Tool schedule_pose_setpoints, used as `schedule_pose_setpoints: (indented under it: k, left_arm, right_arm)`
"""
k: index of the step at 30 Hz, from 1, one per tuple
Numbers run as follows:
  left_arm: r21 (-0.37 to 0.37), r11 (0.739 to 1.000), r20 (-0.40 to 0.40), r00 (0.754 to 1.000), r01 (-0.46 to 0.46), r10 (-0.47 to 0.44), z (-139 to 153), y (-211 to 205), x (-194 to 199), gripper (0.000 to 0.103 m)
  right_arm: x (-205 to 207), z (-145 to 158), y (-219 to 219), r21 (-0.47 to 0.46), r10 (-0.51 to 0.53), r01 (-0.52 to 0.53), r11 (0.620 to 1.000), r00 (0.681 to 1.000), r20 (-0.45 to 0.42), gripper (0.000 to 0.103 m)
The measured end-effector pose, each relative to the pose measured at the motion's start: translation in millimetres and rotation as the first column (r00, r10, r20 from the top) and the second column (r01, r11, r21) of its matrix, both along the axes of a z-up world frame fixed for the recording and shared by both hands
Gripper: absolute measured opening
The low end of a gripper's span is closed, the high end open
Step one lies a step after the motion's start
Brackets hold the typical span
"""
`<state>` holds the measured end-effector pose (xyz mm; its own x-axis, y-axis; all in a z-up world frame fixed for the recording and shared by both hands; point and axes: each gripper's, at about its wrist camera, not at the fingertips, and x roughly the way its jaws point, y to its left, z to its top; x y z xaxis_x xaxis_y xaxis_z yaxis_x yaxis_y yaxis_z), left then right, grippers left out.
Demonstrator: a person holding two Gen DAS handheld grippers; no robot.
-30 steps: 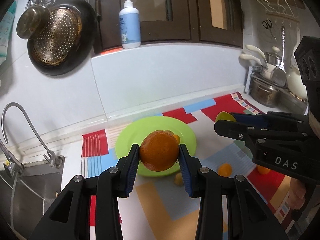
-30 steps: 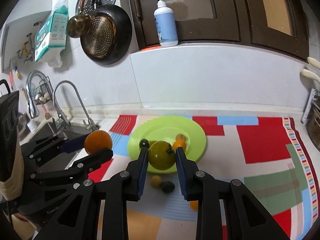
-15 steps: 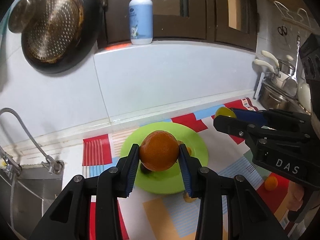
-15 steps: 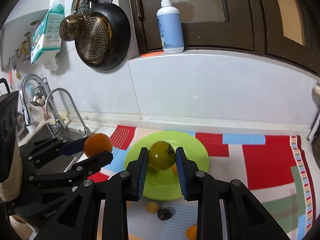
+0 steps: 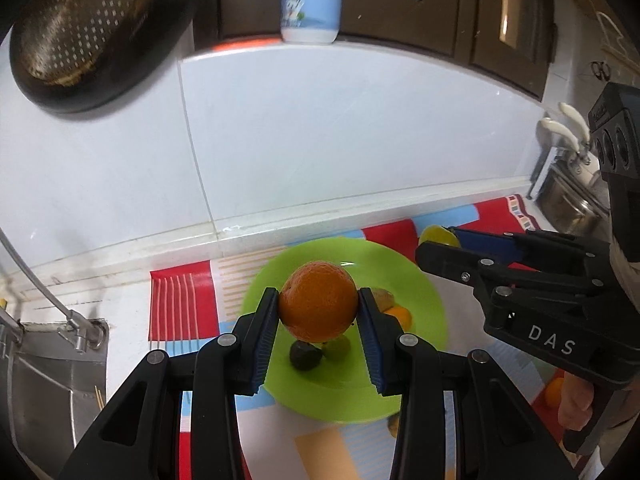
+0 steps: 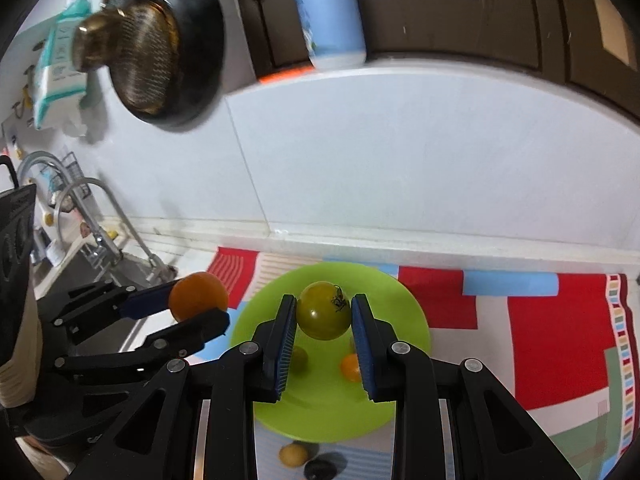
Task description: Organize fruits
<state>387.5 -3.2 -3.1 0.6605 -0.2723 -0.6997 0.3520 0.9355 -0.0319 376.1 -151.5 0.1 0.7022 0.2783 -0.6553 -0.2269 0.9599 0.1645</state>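
Note:
My left gripper (image 5: 318,308) is shut on an orange (image 5: 318,307) and holds it above the green plate (image 5: 424,304). My right gripper (image 6: 324,312) is shut on a yellow-green tomato (image 6: 324,311) and holds it above the same plate (image 6: 404,312). The plate holds a dark fruit (image 5: 306,355), a small green fruit (image 5: 338,346) and a small orange fruit (image 5: 400,316). The orange also shows in the right wrist view (image 6: 198,297), and the tomato in the left wrist view (image 5: 438,235).
A colourful mat (image 6: 560,320) covers the counter. A small yellow fruit (image 6: 294,454) and a dark fruit (image 6: 320,470) lie on it in front of the plate. A sink (image 5: 44,368) with a tap is at the left. A tiled wall (image 5: 320,132) is close behind.
Both grippers have moved forward toward the wall and over the plate, each still holding its fruit. The plate now lies under the fingers.

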Motion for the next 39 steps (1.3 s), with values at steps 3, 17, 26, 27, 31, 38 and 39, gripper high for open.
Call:
schedule_pose_setpoints:
  k: [3,17,26,27,31,38,39]
  left_arm:
    - [0.004,1.000,-0.017,1.000,-0.002,0.002,-9,0,11,0.039]
    - [0.018,1.000,-0.127,0.992,0.006,-0.003,-63,-4,51,0.039]
    - [0.025,1.000,-0.165,0.986,0.013,-0.009,-81,-6,68,0.039]
    - [0.025,1.000,-0.168,0.986,0.012,-0.008,-81,-6,68,0.039]
    - [0.020,1.000,-0.144,0.990,0.012,-0.009,-74,-7,64,0.048]
    - [0.029,1.000,-0.069,0.998,0.010,-0.008,-46,-5,45,0.056]
    - [0.028,1.000,-0.061,0.998,0.008,-0.007,-41,-5,42,0.059]
  right_arm:
    - [15,-13,-1,-0.009,-0.003,0.003,1.000,0.999,-0.033,0.029]
    - [67,-64,2,-0.024,-0.014,0.010,1.000,0.986,-0.166,0.029]
    - [82,-82,4,-0.037,-0.012,0.005,0.999,0.979,-0.203,0.029]
    - [82,-82,3,-0.036,-0.014,0.007,0.999,0.979,-0.203,0.029]
    - [79,-80,0,-0.017,-0.024,0.021,1.000,0.978,-0.206,0.029]
    - [59,-63,-4,-0.015,-0.044,0.042,0.999,0.986,-0.162,0.030]
    - [56,-59,-4,-0.019,-0.048,0.045,0.999,0.987,-0.155,0.030]
